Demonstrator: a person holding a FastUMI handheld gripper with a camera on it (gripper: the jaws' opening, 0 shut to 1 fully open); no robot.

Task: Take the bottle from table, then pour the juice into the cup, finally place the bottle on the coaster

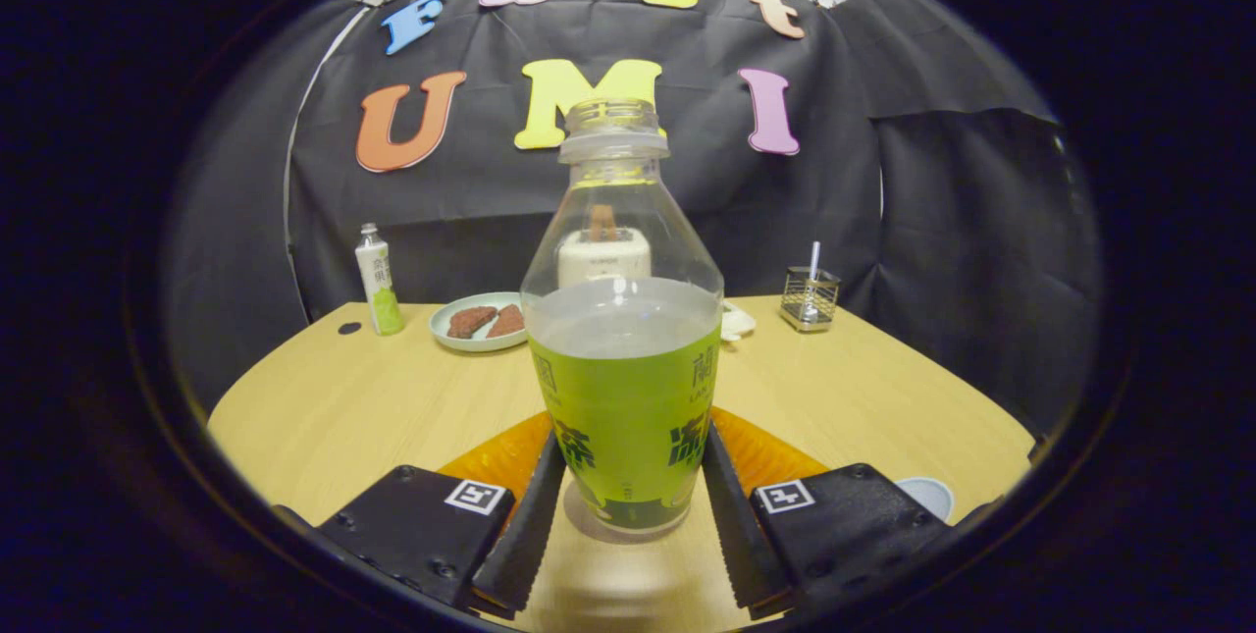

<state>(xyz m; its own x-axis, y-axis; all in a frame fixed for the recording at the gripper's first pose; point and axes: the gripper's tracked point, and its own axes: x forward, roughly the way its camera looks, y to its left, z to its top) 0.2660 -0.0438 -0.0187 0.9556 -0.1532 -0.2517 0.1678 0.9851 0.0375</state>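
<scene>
The gripper-mounted camera sits low, very near the table (373,397), facing level across it to the far wall (932,201).

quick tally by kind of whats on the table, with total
Bottles: 2, the open clear plastic bottle of green juice between the gripper fingers, and a small white-and-green bottle
Plates: 1, pale green plate
Wire mesh holders: 1
Orange coasters: 1
Total: 5
</scene>
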